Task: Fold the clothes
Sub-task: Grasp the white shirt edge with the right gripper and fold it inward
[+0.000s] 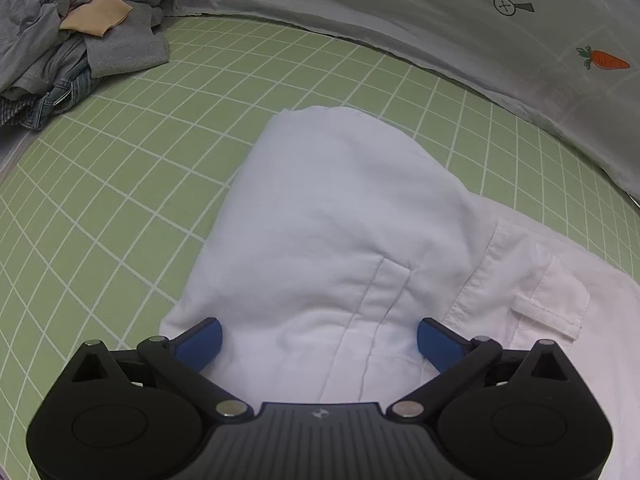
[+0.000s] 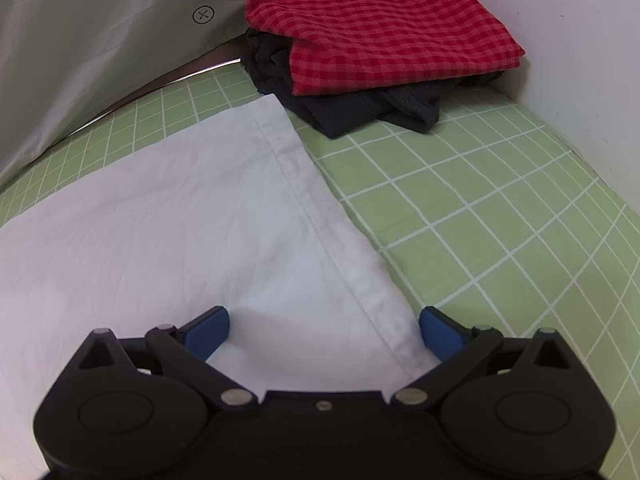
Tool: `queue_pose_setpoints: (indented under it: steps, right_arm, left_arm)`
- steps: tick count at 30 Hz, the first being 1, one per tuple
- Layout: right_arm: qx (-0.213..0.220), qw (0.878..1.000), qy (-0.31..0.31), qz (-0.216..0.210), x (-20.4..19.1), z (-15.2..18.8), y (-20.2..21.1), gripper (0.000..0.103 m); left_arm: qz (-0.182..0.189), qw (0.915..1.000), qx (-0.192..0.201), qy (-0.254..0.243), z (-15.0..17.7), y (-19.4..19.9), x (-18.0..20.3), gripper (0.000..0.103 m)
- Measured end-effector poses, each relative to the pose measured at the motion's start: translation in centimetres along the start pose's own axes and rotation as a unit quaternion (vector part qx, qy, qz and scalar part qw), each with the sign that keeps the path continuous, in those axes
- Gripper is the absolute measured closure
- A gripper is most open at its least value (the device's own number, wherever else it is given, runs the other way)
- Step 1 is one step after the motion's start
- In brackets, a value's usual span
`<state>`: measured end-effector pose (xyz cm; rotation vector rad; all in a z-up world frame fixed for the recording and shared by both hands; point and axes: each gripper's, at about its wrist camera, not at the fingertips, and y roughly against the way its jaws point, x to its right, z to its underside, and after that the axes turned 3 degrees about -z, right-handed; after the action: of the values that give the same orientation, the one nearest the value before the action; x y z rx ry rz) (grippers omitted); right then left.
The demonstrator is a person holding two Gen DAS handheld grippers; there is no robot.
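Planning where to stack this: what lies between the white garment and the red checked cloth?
In the right wrist view, a dark garment under the red checked cloth nearly meets the white garment; only green mat between.

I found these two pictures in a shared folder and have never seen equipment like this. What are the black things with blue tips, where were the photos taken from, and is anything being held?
Each black device is a hand-held two-finger gripper; a person carries one in each hand. A wide-angle camera on each looks forward along its blue fingers, so one picture comes from the left gripper and the other from the right gripper.

Both hover over a white garment lying on a green grid mat. Their jaws stand wide open with cloth between them, not pinched, so nothing is held.

To the left lies a heap of grey clothes and jeans. To the right, a folded red checked cloth sits on a black garment.
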<state>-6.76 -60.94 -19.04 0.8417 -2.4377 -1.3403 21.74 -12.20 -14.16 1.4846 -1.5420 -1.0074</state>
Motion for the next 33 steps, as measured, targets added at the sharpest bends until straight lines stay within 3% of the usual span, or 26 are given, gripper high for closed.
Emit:
queue_pose_setpoints:
  steps: [2, 3, 4, 6, 10, 13, 17, 23, 33]
  right_arm:
    - [-0.004, 1.0, 0.011, -0.007, -0.4, -0.2, 0.5, 0.021]
    - [-0.004, 1.0, 0.018, -0.012, -0.7, -0.3, 0.8, 0.038]
    - [-0.003, 1.0, 0.023, -0.02, -1.0, -0.3, 1.1, 0.063]
    - [-0.005, 0.999, 0.026, -0.032, -1.6, -0.1, 1.7, 0.084]
    - [0.008, 0.995, 0.098, 0.006, -4.0, 0.3, 2.9, 0.089]
    - [0.032, 0.994, 0.109, -0.003, -5.1, -0.2, 5.2, 0.089]
    - [0.071, 0.989, 0.127, -0.01, -7.1, -1.1, 8.6, 0.089]
    - [0.111, 0.982, 0.151, -0.024, -11.6, -0.5, 12.3, 0.089]
    - [0.133, 0.977, 0.162, -0.05, -20.6, 3.4, 15.2, 0.089]
  left_arm:
    - [0.0, 1.0, 0.001, 0.002, 0.0, 0.2, -0.1, 0.001]
    - [0.001, 1.0, 0.002, 0.004, 0.1, 0.3, -0.1, 0.001]
    - [0.002, 1.0, 0.002, 0.006, 0.1, 0.3, -0.1, 0.001]
    - [0.008, 0.9999, 0.004, 0.01, 0.1, 0.7, -0.3, 0.001]
    - [0.049, 0.9984, 0.01, 0.027, 0.2, 2.4, -1.2, 0.001]
    - [0.083, 0.9955, 0.024, 0.038, 0.5, 4.3, -1.9, 0.001]
    - [0.1, 0.9936, 0.043, 0.03, 0.8, 6.5, -2.8, 0.001]
    - [0.092, 0.9932, 0.072, 0.001, 0.5, 8.4, -5.5, 0.001]
    - [0.077, 0.9947, 0.068, -0.004, -0.1, 8.3, -12.8, 0.001]
